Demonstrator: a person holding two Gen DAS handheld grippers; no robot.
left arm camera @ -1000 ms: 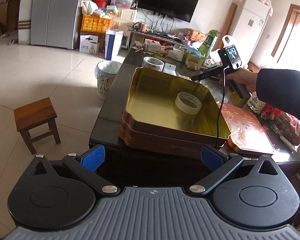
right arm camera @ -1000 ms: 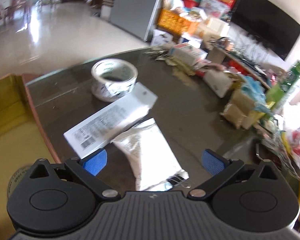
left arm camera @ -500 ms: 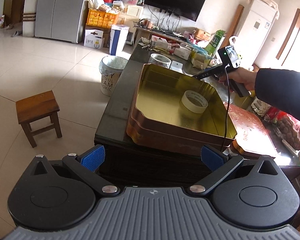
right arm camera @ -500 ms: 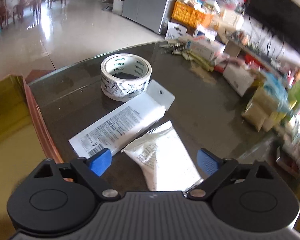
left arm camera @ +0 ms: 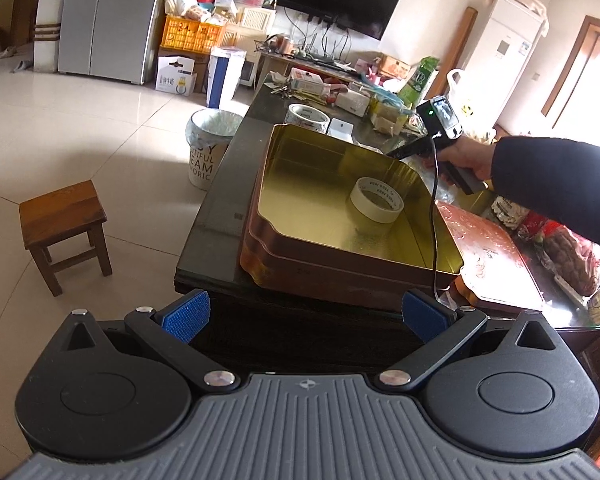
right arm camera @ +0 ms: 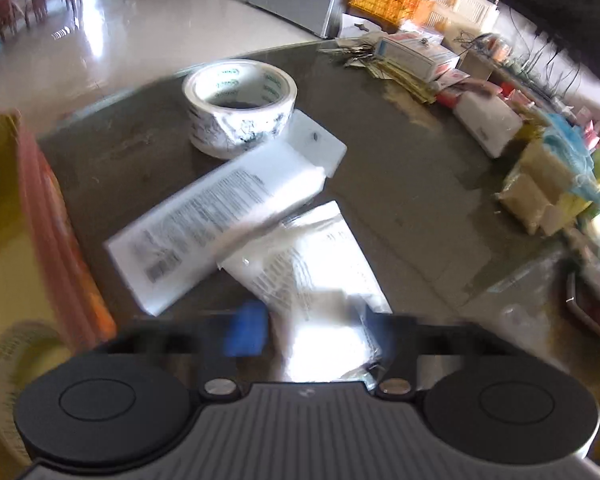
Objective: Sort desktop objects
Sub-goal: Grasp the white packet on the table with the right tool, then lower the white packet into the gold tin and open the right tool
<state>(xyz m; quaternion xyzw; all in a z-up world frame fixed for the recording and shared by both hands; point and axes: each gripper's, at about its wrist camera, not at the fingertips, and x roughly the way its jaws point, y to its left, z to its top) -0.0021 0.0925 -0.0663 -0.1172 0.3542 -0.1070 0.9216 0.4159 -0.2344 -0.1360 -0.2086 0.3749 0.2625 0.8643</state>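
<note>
An open gold tin (left arm camera: 300,184) stands on the dark glass table with a cream tape roll (left arm camera: 377,199) inside. My left gripper (left arm camera: 304,316) is open and empty, held off the table's near end. Beyond the tin lie a printed clear tape roll (right arm camera: 240,108), a flat white box (right arm camera: 216,224) and a white plastic packet (right arm camera: 300,264). My right gripper (right arm camera: 310,332) is low over the packet's near end, its blurred blue pads (right arm camera: 246,332) part closed on either side of it. A hand (left arm camera: 460,160) holds that gripper past the tin's far corner.
A red tin lid (left arm camera: 496,256) lies right of the tin, with snack bags (left arm camera: 568,256) beyond it. Boxes and papers (right arm camera: 416,56) crowd the table's far end. A wooden stool (left arm camera: 64,220) and a waste bin (left arm camera: 210,148) stand on the floor to the left.
The right gripper has moved down onto the packet and its fingers have drawn inward around it. The left gripper has pulled back and up a little, staying open.
</note>
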